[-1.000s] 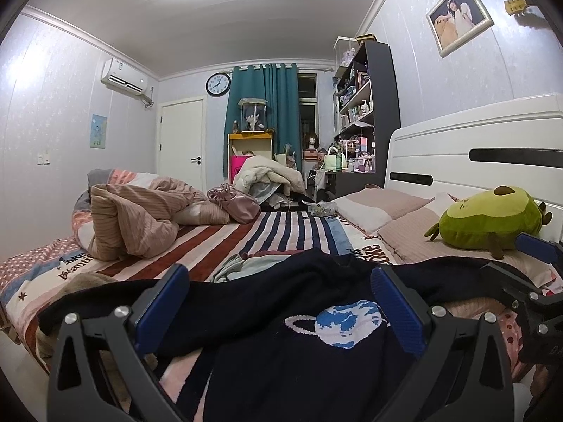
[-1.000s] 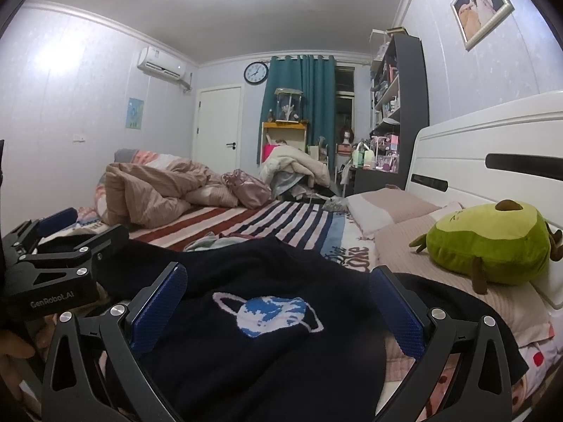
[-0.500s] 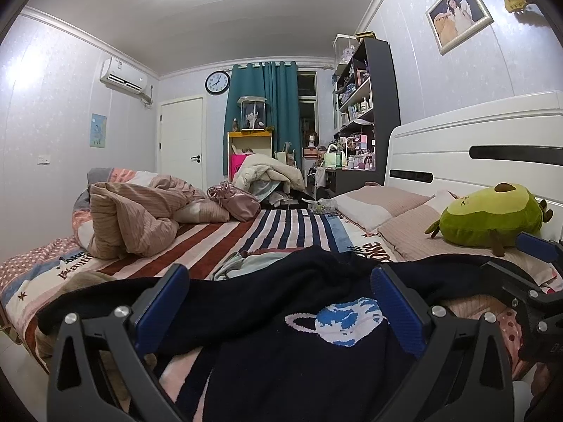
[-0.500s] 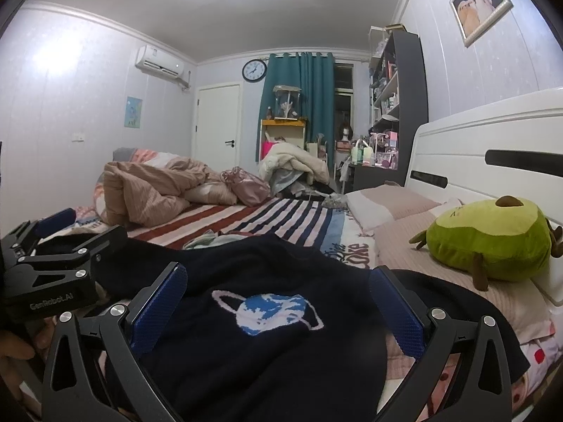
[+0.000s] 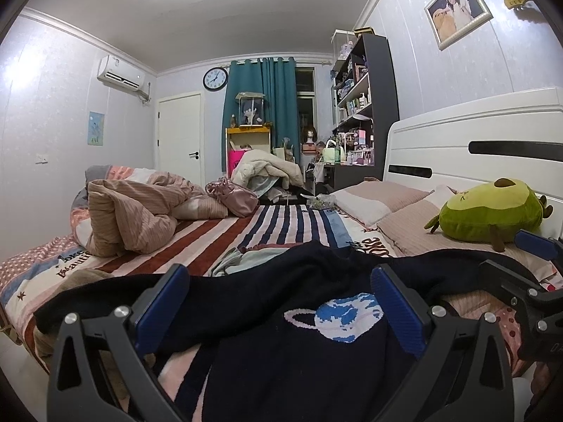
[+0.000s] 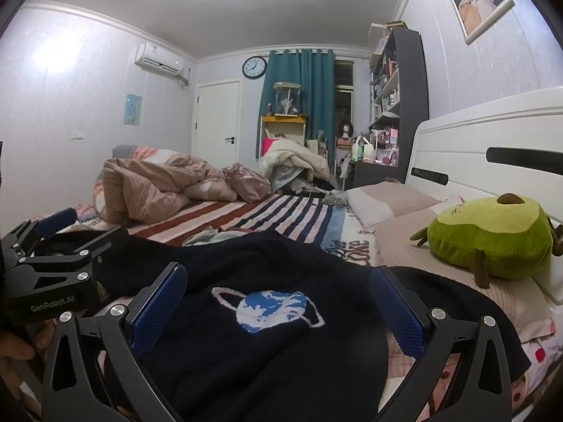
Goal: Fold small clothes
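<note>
A dark navy sweater with a blue planet motif lies spread and rumpled on the near part of the bed; it also shows in the right wrist view. My left gripper is open and empty, just above the sweater's near edge. My right gripper is open and empty too, over the sweater's middle. In the right wrist view the left gripper shows at the left edge. In the left wrist view the right gripper shows at the right edge.
A striped bedsheet covers the bed. A crumpled pink duvet lies at far left. A green avocado plush sits on pillows by the white headboard. A pale garment lies beyond the sweater.
Both grippers have shifted very slightly; the views are almost the same. The sweater has not moved and both grippers stay open.
</note>
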`<action>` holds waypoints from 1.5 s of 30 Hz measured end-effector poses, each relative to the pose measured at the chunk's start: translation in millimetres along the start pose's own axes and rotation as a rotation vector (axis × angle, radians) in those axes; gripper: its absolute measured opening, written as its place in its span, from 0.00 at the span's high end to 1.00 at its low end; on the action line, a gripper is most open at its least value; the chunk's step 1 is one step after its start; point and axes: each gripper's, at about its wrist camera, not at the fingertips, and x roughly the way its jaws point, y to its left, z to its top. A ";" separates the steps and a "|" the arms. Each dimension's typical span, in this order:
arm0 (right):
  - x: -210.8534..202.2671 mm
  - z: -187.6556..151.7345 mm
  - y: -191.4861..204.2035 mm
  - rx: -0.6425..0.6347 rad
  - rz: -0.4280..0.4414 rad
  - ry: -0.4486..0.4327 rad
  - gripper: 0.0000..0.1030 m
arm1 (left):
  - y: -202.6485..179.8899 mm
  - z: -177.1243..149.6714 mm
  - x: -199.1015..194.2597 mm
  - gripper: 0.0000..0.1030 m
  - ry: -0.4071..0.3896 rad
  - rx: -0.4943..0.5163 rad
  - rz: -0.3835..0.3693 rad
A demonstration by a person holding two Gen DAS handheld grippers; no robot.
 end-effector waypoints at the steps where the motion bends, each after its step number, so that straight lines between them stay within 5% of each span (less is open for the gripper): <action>1: -0.2 -0.1 0.4 0.001 0.000 0.000 0.00 | 0.6 -0.5 0.7 0.01 0.003 -0.001 0.000; 12: 10.9 -9.7 15.3 -0.024 -0.003 0.018 0.00 | 16.8 -2.7 10.6 0.01 0.033 -0.016 0.011; 15: 25.8 -11.1 26.7 -0.032 0.007 0.040 0.00 | 38.3 -6.4 24.4 0.01 0.097 -0.042 0.027; 21: 77.1 -18.4 64.1 -0.056 0.071 0.164 0.00 | 94.3 -25.8 42.7 0.01 0.177 0.014 0.186; 26: 116.2 -36.1 96.3 -0.099 0.123 0.268 0.00 | 169.3 -37.3 39.0 0.01 0.174 -0.147 0.172; 30: 136.3 -48.2 110.4 -0.090 0.160 0.331 0.00 | 228.0 -51.1 40.5 0.02 0.206 -0.270 0.261; 33: 142.8 -51.7 117.3 -0.089 0.172 0.357 0.00 | 263.9 -68.7 45.1 0.24 0.250 -0.350 0.288; 38: 152.8 -51.5 123.5 -0.095 0.171 0.372 0.00 | 270.8 -80.2 51.1 0.30 0.269 -0.296 0.348; 45: 158.9 -49.7 124.4 -0.097 0.165 0.375 0.00 | 291.7 -79.6 50.3 0.20 0.271 -0.264 0.445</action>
